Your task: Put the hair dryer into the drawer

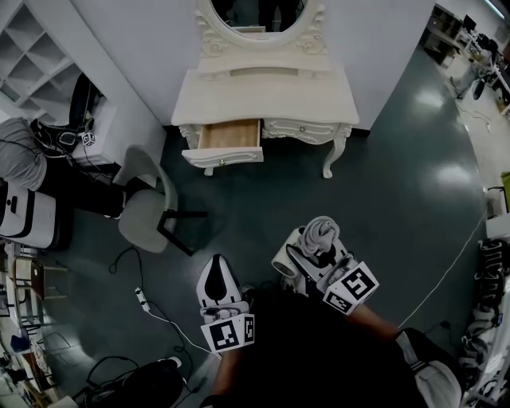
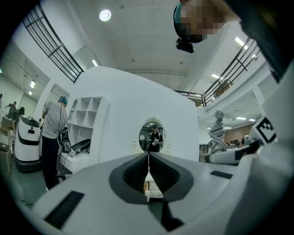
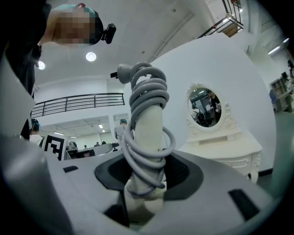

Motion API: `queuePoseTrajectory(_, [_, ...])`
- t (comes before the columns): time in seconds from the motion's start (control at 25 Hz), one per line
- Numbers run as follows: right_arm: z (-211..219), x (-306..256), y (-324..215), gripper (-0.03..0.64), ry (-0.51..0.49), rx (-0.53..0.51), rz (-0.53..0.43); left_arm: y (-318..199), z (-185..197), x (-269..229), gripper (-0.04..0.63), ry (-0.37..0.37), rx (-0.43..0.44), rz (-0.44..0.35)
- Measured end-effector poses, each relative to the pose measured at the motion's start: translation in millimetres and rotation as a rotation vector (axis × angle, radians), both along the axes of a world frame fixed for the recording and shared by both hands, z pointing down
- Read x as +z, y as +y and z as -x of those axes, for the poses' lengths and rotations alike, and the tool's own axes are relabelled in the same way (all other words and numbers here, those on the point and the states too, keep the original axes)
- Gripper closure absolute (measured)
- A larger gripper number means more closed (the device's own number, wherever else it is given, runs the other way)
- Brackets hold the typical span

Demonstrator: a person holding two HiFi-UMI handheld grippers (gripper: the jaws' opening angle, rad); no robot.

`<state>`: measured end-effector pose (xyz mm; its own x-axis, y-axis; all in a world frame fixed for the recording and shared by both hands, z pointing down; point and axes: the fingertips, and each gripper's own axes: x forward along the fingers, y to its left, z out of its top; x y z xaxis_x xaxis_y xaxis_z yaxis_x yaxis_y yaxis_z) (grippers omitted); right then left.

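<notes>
The right gripper (image 1: 309, 256) pinches the hair dryer (image 1: 319, 239) by its handle. In the right gripper view the jaws of this gripper (image 3: 146, 176) press on either side of the pale handle (image 3: 149, 133), which stands upright between them with a grey cord (image 3: 147, 98) wound round it in several loops. The left gripper (image 1: 217, 268) holds nothing: in the left gripper view its jaws (image 2: 148, 170) are pressed together into one thin seam.

Seen from the head view, both grippers sit low in the frame, side by side but apart, the dryer at about one o'clock from the person's body. The dressing table (image 1: 267, 92) stands well away at twelve o'clock against the white wall, with its oval mirror (image 1: 259, 12) above it. The drawer (image 1: 229, 134) on the table's left side is pulled out, its wooden inside showing, at about eleven o'clock from the dryer. The dryer is not in it.

A pale chair (image 1: 147, 203) with dark legs stands at ten o'clock from the grippers, to the left of the straight line to the drawer. A power strip (image 1: 142, 299) with its trailing cable lies on the dark floor (image 1: 382, 183) at nine o'clock of the left gripper. White shelves (image 1: 32, 48) fill the far left corner, and a person in a grey top (image 2: 53, 133) stands beside them.
</notes>
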<state>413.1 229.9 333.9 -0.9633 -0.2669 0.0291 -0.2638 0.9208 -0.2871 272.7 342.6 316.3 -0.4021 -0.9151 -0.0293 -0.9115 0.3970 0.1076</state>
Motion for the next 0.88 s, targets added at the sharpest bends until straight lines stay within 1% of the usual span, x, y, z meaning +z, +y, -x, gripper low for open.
queuePoseTrajectory(0.2, [-10,2,-10,0.423,-0.003,-0.005,0.012,0,-9,1,0.572,0.0,-0.022,0.012])
queuePoseTrajectory(0.44, [0,4,-25,0.423,-0.005,-0.012,0.02,-12,0,4,0.572,-0.003,-0.029,0.019])
queuePoseTrajectory(0.64, [21,14,-39,0.423,0.005,-0.005,0.024,-28,22,17,0.572,0.008,-0.022,0.023])
queuePoseTrajectory(0.88, [55,18,-69,0.423,0.026,0.017,0.028,-61,61,22,0.572,0.021,-0.004,0.017])
